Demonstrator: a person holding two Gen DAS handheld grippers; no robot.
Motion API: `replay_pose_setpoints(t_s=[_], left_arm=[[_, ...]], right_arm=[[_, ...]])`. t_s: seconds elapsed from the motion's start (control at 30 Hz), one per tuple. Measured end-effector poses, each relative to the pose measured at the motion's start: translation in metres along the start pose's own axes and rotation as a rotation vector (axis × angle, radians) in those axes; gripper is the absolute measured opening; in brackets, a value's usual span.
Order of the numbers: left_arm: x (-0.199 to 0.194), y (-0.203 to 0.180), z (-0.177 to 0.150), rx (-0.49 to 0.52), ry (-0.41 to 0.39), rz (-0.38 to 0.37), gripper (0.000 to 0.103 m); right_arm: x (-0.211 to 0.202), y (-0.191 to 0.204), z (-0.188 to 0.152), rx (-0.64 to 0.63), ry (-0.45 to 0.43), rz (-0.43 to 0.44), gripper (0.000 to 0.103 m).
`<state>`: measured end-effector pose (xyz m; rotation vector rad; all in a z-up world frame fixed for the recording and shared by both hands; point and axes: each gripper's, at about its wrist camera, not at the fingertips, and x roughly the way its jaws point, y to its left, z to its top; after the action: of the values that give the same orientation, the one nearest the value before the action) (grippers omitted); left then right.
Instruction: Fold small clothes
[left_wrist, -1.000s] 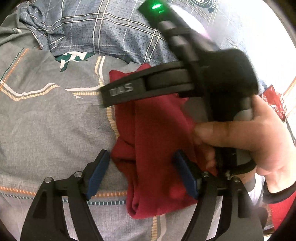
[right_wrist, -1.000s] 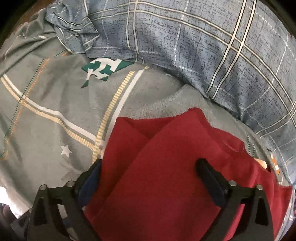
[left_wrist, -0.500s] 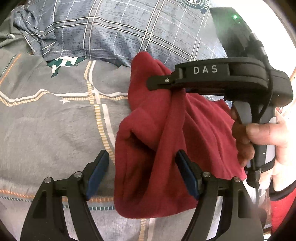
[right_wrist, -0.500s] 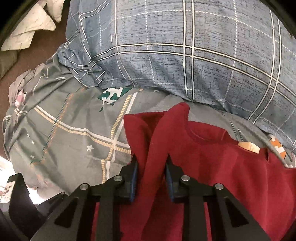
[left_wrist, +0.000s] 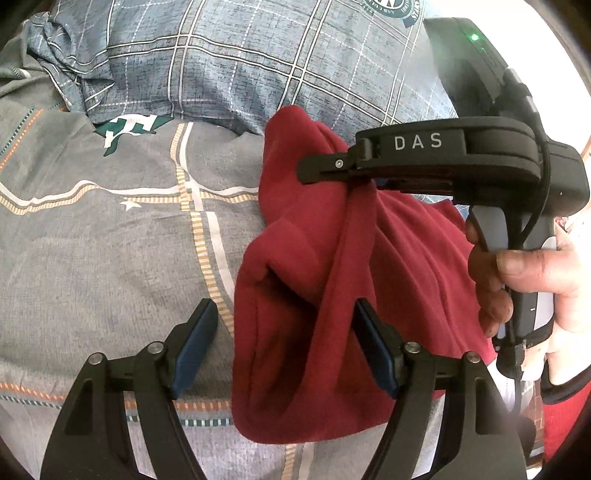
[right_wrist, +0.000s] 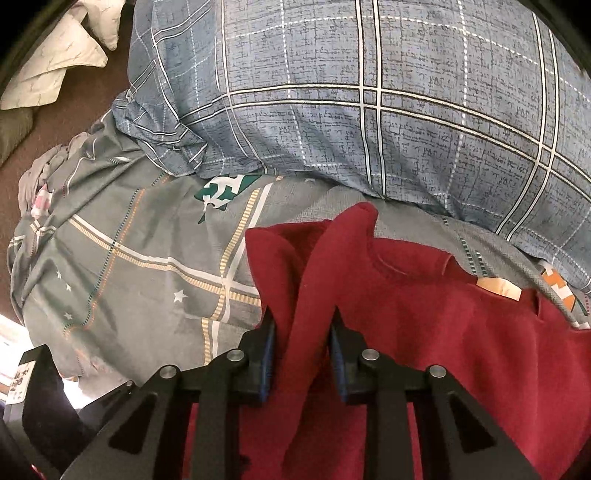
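Observation:
A dark red garment (left_wrist: 325, 295) hangs bunched over the grey patterned bedsheet (left_wrist: 92, 258). My right gripper (right_wrist: 301, 343) is shut on a raised fold of the red garment (right_wrist: 424, 332); in the left wrist view it shows as the black "DAS" gripper (left_wrist: 321, 168) pinching the cloth from the right and lifting it. My left gripper (left_wrist: 284, 347) is open, its blue pads on either side of the hanging lower part of the garment, the right pad close against the cloth. The garment's neckline and tan label (right_wrist: 498, 286) show in the right wrist view.
A blue plaid pillow (right_wrist: 369, 103) lies along the far side of the bed, also in the left wrist view (left_wrist: 240, 62). A white cloth (right_wrist: 55, 62) lies on the brown floor at far left. The bed's edge drops off at left.
My right gripper closed on a fold of the red garment and lifted it off the sheet. The garment now hangs bunched between my open left fingers.

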<state>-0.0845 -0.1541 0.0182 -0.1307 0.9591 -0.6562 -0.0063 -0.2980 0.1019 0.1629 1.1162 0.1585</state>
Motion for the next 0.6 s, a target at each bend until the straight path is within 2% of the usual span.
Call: replay_pose_setpoints(t_s=[0.17,0.3,0.37,0.47,0.53,0.6], left_arm=[[0.004,-0.002,0.002,0.022,-0.011,0.001,0.072],[0.005,-0.006,0.004,0.027,-0.010,-0.052,0.042],[0.004,-0.008,0.004,0.039,-0.015,-0.068,0.033],[0.003,-0.007,0.005,0.024,-0.010,-0.100,0.026],[0.004,-0.001,0.005,-0.021,-0.002,-0.136,0.024],[0.004,0.002,0.005,-0.050,-0.001,-0.152,0.023]], right_arm=[[0.002,0.000,0.000,0.004,0.002,0.002,0.026],[0.003,0.000,0.000,0.006,0.007,0.005,0.026],[0.004,-0.001,0.001,0.008,0.011,0.004,0.028],[0.008,-0.003,0.002,0.014,0.022,-0.012,0.035],[0.013,-0.003,0.005,0.015,0.032,-0.024,0.047],[0.017,0.000,0.008,0.012,0.038,-0.028,0.050]])
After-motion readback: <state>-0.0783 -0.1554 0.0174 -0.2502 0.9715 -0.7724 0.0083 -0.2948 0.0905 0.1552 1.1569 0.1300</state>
